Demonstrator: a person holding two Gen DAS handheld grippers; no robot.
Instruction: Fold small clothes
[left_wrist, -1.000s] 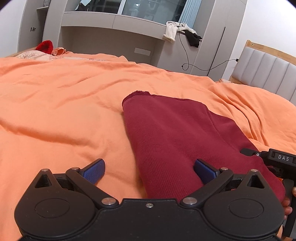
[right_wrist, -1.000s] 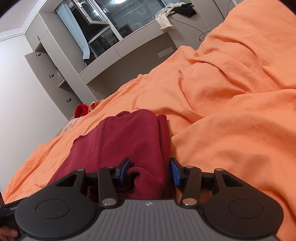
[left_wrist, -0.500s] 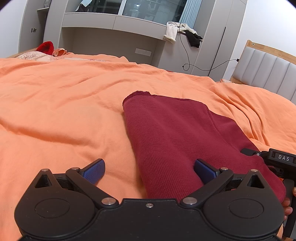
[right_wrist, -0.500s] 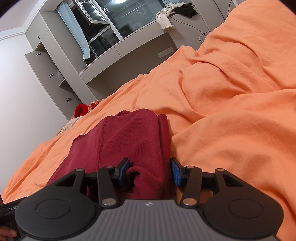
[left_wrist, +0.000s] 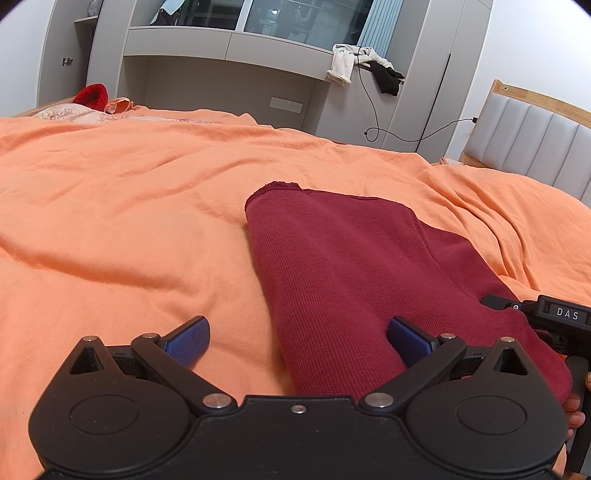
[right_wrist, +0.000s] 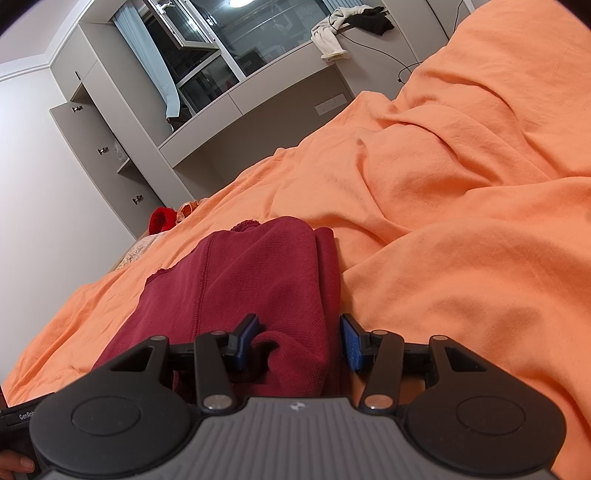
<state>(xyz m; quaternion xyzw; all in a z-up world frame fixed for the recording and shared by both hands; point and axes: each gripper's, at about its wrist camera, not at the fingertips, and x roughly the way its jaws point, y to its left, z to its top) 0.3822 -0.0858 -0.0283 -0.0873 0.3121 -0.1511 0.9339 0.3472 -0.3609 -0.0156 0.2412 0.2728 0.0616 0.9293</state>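
on the orange bedspread (left_wrist: 140, 206), a dark red knit garment (left_wrist: 343, 266) is lying partly folded, one side already doubled over so a stitched seam is running down its upper layer. its near edge is reaching toward both grippers; its far end, with a ribbed edge, is pointing toward the grey built-in cabinet (left_wrist: 229, 74).

left gripper (left_wrist: 297, 341) is hovering low at the garment's near left edge, jaws standing wide apart and gripping nothing. one blue pad is sitting over bare bedspread, the other over the red knit, so the folded edge is passing between them untouched. judging by that straddle, it is lining up to take this edge.

right gripper (right_wrist: 297, 341) is sitting at the garment's near right edge, jaws about half apart with a bunched thickness of the knit between them. the right pad is standing clear of the cloth, with a dark gap showing, so the fabric is between the pads, not pinched. the cloth by the left pad is puckering, though whether that pad is pressing it i cannot tell.

likely reason for both positions: each is covering one near corner so the garment can be lifted evenly and folded away toward its far end.

beyond the bed, a small red item (right_wrist: 162, 219) is lying near the far edge, well apart from the work.
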